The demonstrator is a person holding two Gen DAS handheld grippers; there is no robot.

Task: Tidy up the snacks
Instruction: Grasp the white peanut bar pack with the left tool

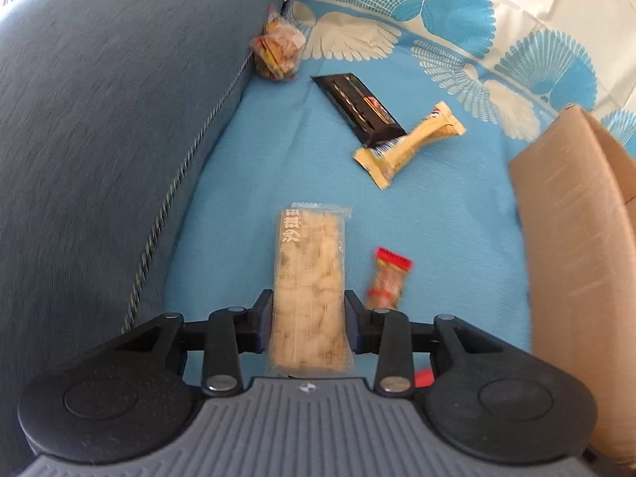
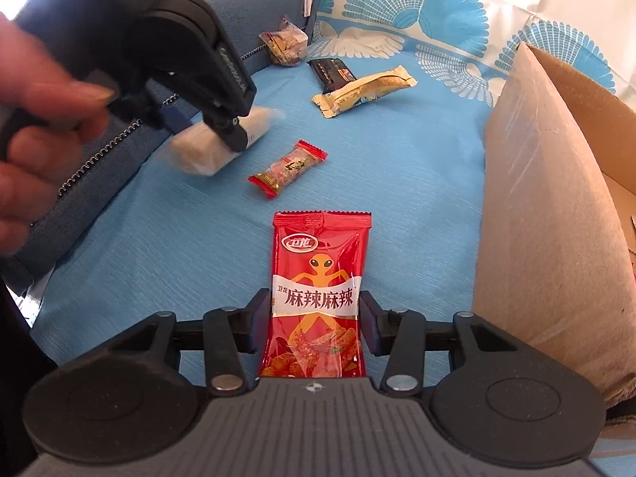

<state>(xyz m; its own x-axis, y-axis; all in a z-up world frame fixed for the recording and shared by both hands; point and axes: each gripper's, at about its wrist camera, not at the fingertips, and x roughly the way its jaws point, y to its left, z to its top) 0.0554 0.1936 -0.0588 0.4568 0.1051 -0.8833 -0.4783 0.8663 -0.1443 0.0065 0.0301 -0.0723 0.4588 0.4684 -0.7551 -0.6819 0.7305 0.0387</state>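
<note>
My left gripper (image 1: 308,310) is shut on a long beige rice-crisp bar (image 1: 308,278), held above the blue cloth; it also shows in the right wrist view (image 2: 206,147). My right gripper (image 2: 316,314) is shut on a red spicy-snack packet (image 2: 318,294). A small red-ended candy (image 1: 387,282) lies just right of the left gripper and shows in the right wrist view (image 2: 288,167). Farther back lie a black bar (image 1: 357,107), a cream wafer pack (image 1: 405,147) and a clear bag of sweets (image 1: 278,51).
An open cardboard box (image 1: 576,238) stands at the right; it shows in the right wrist view (image 2: 548,206). A grey-blue cushion (image 1: 111,139) with corded edge borders the left. The blue patterned cloth (image 1: 298,151) covers the seat.
</note>
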